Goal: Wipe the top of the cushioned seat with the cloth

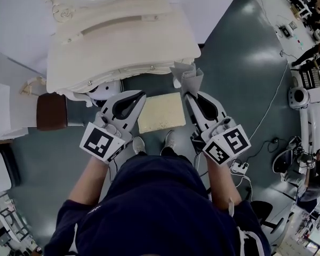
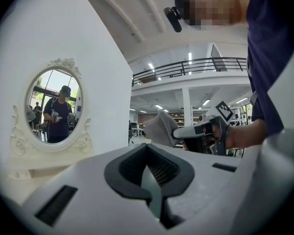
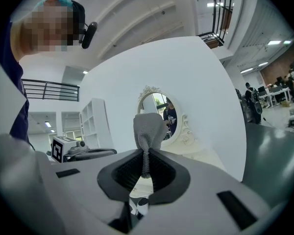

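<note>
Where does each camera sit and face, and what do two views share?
Head view: on the head, steeply down at cushioned seat; arms, left gripper, right gripper show.
Left gripper view: on that gripper, toward mirror and right gripper; right hand shows.
Right gripper view: on that gripper, past clamped cloth toward mirror; torso shows.
Shared: both gripper views show the mirror.

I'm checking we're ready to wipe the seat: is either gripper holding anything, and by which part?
The right gripper pinches the grey cloth by its bunched lower end; the rest stands above the jaws. The left gripper holds nothing.
</note>
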The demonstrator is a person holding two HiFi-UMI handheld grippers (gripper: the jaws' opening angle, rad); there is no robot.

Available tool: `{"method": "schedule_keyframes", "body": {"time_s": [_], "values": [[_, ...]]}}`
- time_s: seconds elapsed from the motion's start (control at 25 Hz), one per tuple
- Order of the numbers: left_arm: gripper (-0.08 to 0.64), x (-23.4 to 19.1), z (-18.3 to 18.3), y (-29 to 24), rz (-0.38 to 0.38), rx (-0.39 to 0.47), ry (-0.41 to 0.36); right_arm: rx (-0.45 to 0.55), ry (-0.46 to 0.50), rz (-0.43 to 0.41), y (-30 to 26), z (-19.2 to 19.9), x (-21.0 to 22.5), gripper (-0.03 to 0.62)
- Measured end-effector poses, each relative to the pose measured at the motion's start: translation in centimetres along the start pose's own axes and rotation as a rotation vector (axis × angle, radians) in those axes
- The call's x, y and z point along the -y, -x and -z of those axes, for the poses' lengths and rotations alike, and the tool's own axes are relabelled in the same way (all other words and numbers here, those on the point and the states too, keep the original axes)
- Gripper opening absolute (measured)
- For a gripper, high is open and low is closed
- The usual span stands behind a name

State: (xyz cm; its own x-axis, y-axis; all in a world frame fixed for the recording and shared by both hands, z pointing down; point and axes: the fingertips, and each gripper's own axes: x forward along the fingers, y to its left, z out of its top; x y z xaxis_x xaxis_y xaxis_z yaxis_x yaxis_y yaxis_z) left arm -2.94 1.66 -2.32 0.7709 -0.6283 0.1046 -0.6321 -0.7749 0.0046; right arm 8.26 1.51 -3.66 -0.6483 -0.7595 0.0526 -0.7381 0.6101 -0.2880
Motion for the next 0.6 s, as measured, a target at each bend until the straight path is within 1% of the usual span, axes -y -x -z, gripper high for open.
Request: {"method": "schedule_keyframes", "body": {"time_s": [0.16, 0.32, 0.6], "values": [[0.008, -0.5, 0.2, -0.3, -0.003, -0.008, 0.007, -0.016, -0.003, 0.007, -0.3, 0.3, 0.5, 0.041], [0.008, -0.2, 1.3, -0.3, -0.004, -0.016, 0.007, -0.024, 0.007, 0.013, 0.1, 1.3, 0.7, 0.041], [0.008, -0.8, 1.0, -0.6, -0.006, -0.021, 0.02, -0.045, 0.011, 0.014, -0.5, 1.0, 1.0, 0.041]]}}
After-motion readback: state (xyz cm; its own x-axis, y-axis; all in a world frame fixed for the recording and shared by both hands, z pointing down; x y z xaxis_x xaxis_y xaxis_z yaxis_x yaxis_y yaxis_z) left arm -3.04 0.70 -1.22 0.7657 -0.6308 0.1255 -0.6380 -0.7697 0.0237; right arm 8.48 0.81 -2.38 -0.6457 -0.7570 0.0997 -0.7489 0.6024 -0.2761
